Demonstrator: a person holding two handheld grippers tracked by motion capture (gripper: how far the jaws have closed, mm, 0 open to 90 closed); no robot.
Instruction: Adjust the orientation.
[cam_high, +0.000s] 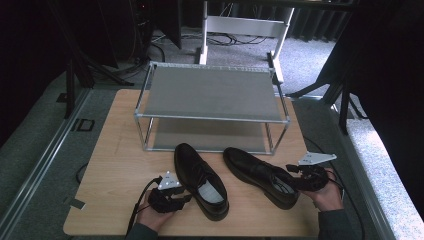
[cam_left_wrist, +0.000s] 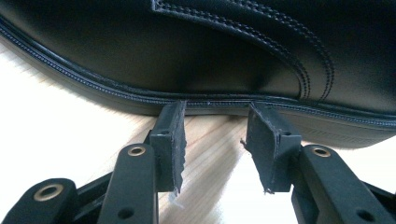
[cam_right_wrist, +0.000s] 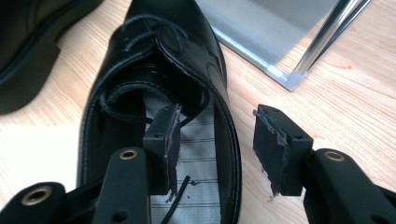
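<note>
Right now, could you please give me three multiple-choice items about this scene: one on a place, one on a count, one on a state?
1. Where do the shoes lie?
A. on the rack's top shelf
B. on the table before the rack
C. on the floor

2. How many shoes are there?
A. one
B. two
C. three

3. How does the right tool stand?
A. shut on a lace
B. open, astride the shoe's side wall
C. open, far from any shoe

Answers:
B, left shoe and right shoe rest on the table before the rack.
B, two black shoes.
B, right tool: one jaw inside, one outside.
</note>
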